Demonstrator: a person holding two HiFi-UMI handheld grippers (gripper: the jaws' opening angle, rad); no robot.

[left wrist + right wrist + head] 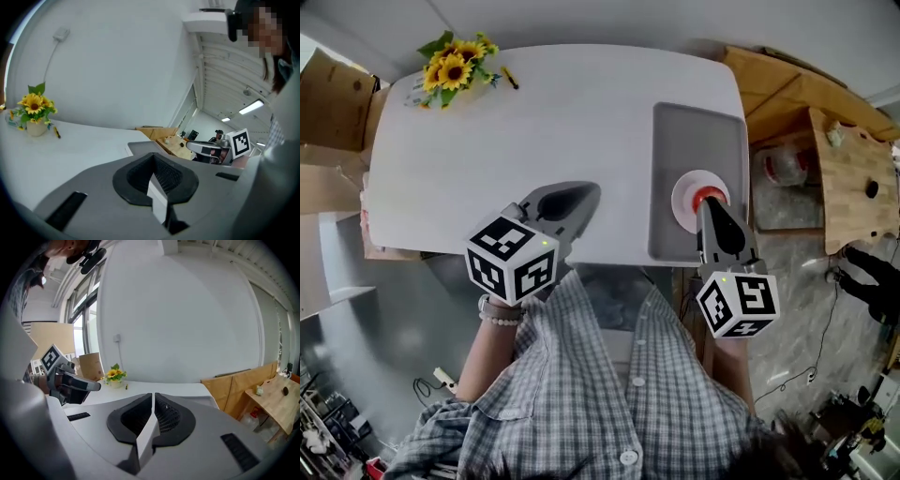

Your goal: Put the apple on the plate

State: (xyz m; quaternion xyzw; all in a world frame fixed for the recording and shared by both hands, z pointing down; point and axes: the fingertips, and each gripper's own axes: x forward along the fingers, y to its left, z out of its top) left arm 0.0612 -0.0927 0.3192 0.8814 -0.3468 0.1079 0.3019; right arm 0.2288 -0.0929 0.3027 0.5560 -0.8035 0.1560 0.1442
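Observation:
A red apple (709, 195) lies on a small white plate (684, 193) in the near part of a grey tray (694, 141), seen only in the head view. My right gripper (710, 208) hovers over the plate's near edge and hides part of the apple. Its jaws are shut with nothing between them (153, 400). My left gripper (589, 191) is held above the table's front edge, left of the tray, also shut and empty (153, 172). Each gripper shows in the other's view, the right gripper (212, 150) and the left gripper (70, 380).
A vase of sunflowers (455, 66) and a pencil (508, 77) stand at the white table's far left corner. A wooden bench (853, 178) lies right of the table, cardboard boxes (333, 94) to its left. The person's checked shirt fills the near side.

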